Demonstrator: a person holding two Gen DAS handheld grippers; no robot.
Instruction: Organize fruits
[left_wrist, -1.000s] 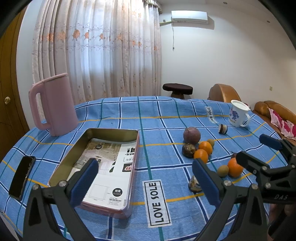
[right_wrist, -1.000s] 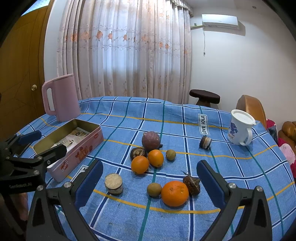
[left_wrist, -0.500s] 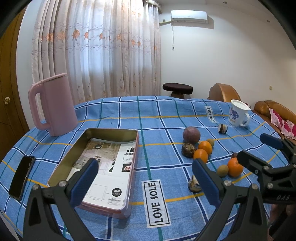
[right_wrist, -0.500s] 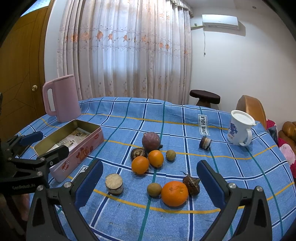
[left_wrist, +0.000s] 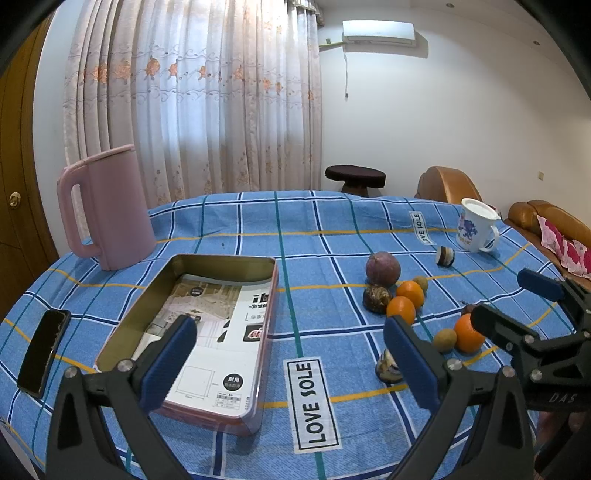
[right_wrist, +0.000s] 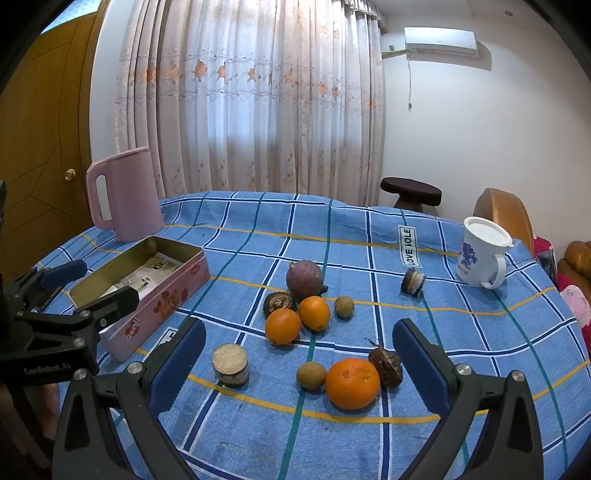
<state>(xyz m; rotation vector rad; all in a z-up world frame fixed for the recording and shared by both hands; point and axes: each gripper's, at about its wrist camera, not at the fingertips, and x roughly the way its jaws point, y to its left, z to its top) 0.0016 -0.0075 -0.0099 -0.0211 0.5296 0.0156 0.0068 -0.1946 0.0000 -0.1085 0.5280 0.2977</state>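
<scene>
Several fruits lie on the blue checked tablecloth: a large orange (right_wrist: 352, 382), two smaller oranges (right_wrist: 283, 325), a purple round fruit (right_wrist: 304, 279), small brownish fruits (right_wrist: 311, 375) and dark halved ones (right_wrist: 386, 366). An open pink tin (left_wrist: 207, 325) with printed paper inside lies to their left. My left gripper (left_wrist: 291, 360) is open and empty, above the tin's near right side. My right gripper (right_wrist: 299, 363) is open and empty, just short of the large orange. Each gripper shows in the other's view: the right one (left_wrist: 524, 314), the left one (right_wrist: 74, 291).
A pink jug (left_wrist: 107, 206) stands behind the tin. A white mug (right_wrist: 480, 254) stands at the far right. A black phone (left_wrist: 44, 350) lies at the left table edge. A small round jar (right_wrist: 231, 363) lies left of the fruits. A stool and sofa stand beyond the table.
Almost nothing has changed. Both grippers stay open; the views shift only very slightly.
</scene>
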